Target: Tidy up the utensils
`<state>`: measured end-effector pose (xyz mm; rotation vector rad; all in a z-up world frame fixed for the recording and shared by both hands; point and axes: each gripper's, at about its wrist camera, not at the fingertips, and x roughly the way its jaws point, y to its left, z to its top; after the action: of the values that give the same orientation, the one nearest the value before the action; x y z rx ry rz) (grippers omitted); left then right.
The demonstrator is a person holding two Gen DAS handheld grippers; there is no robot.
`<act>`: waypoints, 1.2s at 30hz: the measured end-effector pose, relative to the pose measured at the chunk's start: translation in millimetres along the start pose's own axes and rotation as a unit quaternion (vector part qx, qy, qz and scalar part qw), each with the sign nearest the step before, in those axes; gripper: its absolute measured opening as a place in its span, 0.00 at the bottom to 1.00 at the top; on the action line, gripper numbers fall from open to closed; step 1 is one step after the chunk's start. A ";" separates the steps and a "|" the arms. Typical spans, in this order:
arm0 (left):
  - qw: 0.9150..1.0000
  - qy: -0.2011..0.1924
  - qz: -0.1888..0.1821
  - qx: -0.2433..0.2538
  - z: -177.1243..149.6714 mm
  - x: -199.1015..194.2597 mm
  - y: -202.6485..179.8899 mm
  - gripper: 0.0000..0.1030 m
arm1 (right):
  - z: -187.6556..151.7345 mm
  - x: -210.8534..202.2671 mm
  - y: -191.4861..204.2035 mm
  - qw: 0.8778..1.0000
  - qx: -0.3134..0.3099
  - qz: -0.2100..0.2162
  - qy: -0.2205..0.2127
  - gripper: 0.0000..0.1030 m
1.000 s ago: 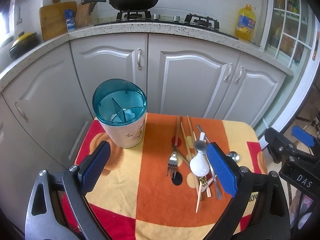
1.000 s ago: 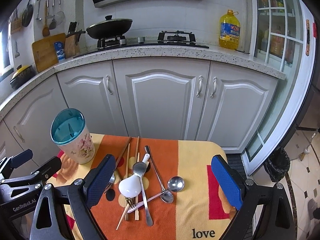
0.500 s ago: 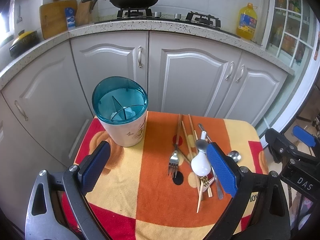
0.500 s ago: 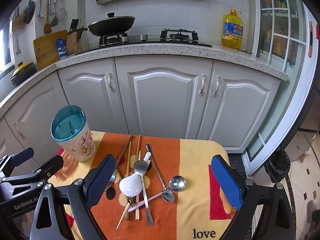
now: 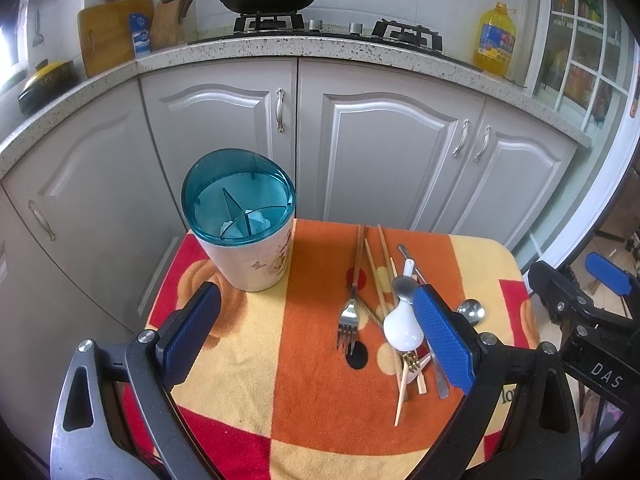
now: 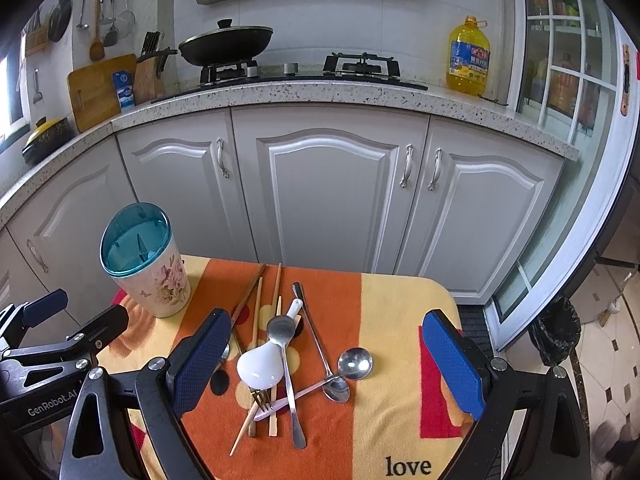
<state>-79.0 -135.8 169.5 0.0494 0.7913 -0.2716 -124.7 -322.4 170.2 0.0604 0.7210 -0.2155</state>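
A floral utensil holder (image 5: 248,232) (image 6: 150,276) with a divided teal top stands upright at the table's far left. A loose pile lies to its right: a white ceramic spoon (image 5: 402,330) (image 6: 262,364), a steel fork (image 5: 351,312), wooden chopsticks (image 5: 376,276) (image 6: 256,308) and steel spoons (image 6: 354,362). My left gripper (image 5: 316,340) hovers open above the near middle of the cloth, its right pad in front of the pile. My right gripper (image 6: 326,364) hovers open over the pile, holding nothing.
The small table wears an orange, yellow and red towel (image 5: 316,408) (image 6: 392,420). White kitchen cabinets (image 6: 332,184) stand close behind it, under a counter with a wok (image 6: 226,42) and an oil bottle (image 6: 468,60). A black rubbish bag (image 6: 558,332) sits on the floor at right.
Both grippers have risen and tilted slightly, so the counter sits lower in each view. Nothing on the table has moved.
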 end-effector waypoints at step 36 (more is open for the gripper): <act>1.000 0.021 -0.004 -0.006 0.0 18.8 0.8 0.95 | -2.6 15.0 -0.2 1.000 -0.016 0.007 0.017 0.94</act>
<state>-66.2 -139.2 156.1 0.0406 0.8357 -0.2748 -115.5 -324.9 158.3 0.0381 0.7568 -0.1896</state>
